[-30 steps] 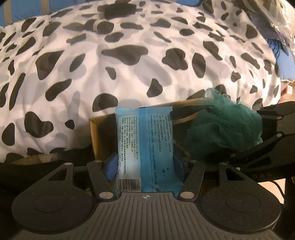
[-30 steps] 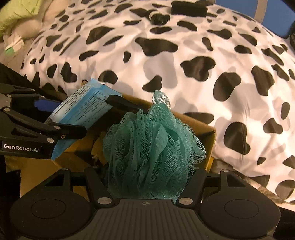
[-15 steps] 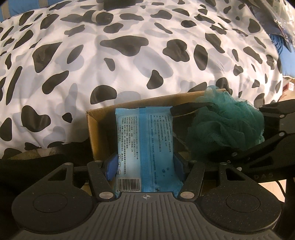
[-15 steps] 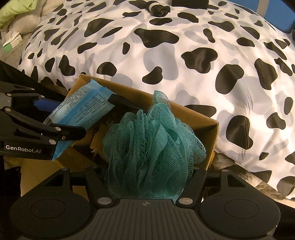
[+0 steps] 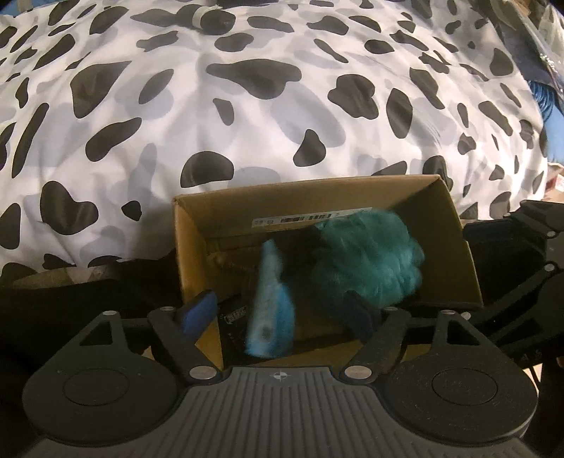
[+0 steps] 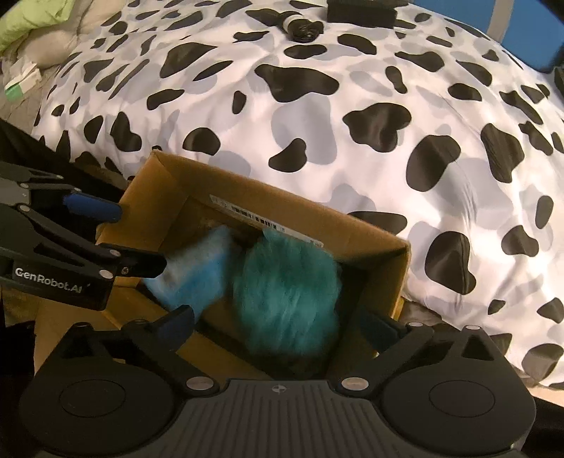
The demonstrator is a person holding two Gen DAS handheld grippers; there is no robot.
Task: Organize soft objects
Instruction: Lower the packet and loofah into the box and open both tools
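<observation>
An open cardboard box stands against a cow-print duvet. A blue tissue pack and a teal mesh bath pouf are both blurred inside the box, free of the fingers. My left gripper is open over the box's near left part. My right gripper is open over the box's near right part, the pouf below it. Each gripper shows at the edge of the other's view.
The black-and-white cow-print duvet fills the far side. A black roll and a black box lie on it at the far end. A green and beige pillow lies far left.
Both grippers have opened. The tissue pack and the pouf have left the fingers and are dropping into the box. Both cameras now look further down into the box.
</observation>
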